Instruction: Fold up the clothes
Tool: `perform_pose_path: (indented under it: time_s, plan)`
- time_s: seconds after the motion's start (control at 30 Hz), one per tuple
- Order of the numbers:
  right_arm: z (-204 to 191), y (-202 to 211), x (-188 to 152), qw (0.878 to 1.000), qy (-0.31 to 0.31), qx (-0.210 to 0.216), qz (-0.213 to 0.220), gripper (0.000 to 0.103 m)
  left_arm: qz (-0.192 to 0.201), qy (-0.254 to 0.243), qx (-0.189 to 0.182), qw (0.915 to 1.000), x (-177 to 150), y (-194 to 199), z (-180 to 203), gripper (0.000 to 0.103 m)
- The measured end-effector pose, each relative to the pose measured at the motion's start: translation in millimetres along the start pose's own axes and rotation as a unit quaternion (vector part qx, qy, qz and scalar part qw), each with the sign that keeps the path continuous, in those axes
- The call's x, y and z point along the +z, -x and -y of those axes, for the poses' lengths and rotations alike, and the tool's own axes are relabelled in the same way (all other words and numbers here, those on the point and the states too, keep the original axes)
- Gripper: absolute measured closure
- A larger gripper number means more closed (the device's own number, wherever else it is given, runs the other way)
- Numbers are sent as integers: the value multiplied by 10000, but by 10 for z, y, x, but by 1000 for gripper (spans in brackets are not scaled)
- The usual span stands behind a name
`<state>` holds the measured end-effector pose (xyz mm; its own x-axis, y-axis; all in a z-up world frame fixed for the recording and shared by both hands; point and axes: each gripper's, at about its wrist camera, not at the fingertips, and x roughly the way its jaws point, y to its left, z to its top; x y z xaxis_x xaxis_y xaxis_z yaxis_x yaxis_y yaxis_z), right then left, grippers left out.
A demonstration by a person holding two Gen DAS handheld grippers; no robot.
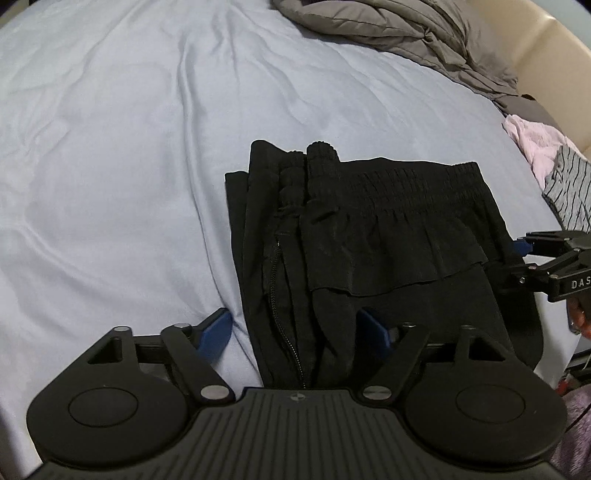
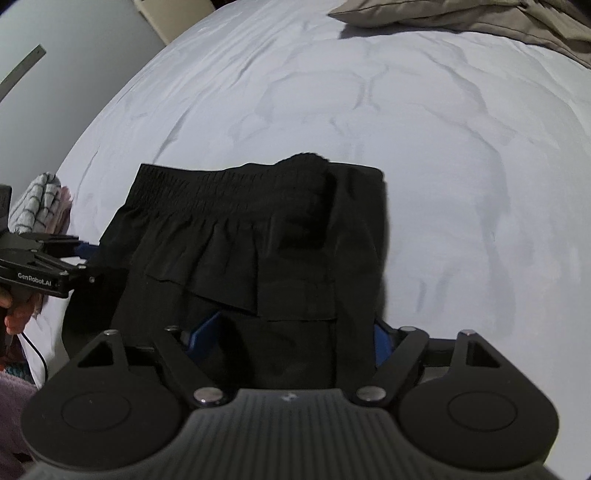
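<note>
While the pale blue bedsheet (image 1: 110, 166) spreads wrinkled under everything, a grey blanket (image 1: 388, 33) lies bunched at its far edge. Near me on the sheet sits the black pair of shorts (image 1: 369, 229), folded into a thick stack with the gathered waistband on its far side and a zipper running down one folded layer. Beyond the stack's edge, near the side of the bed, I see a pink cloth (image 1: 532, 144) and a grey striped cloth (image 1: 569, 192) piled together.

My left claw (image 1: 299, 332) points down over the near end of the shorts, its blue fingers (image 1: 218, 326) spread, one on the bare sheet and one over the black fabric, with the zipper fold between them; I can't see them pressing anything. My right claw (image 2: 291, 336) comes down over the other near part of the stack, fingers (image 2: 203, 328) likewise apart, straddling a fold of black fabric without squeezing it.
</note>
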<state>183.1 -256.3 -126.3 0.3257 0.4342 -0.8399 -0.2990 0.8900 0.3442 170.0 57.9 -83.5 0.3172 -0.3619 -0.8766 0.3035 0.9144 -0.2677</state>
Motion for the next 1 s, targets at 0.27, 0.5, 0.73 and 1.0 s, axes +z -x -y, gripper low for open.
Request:
perform_pose_path:
  time_s: [0.27,0.5,0.73,1.0]
  plan:
    - [-183,-12,27,9989,419,-161,-106,87,246,-90,44,9996,-19,119,21,77]
    - [-346,87,65,9984,498,-264,-60,94,319,-205,4,9993,10,241,136,97]
    - [-448,365,91,9983,480,-294,181,95,463,-193,76,9987,40,460,247,98]
    - [-692,651,116,9969,528,-244,538,95,851,-47,142,9963,14,914,234,98]
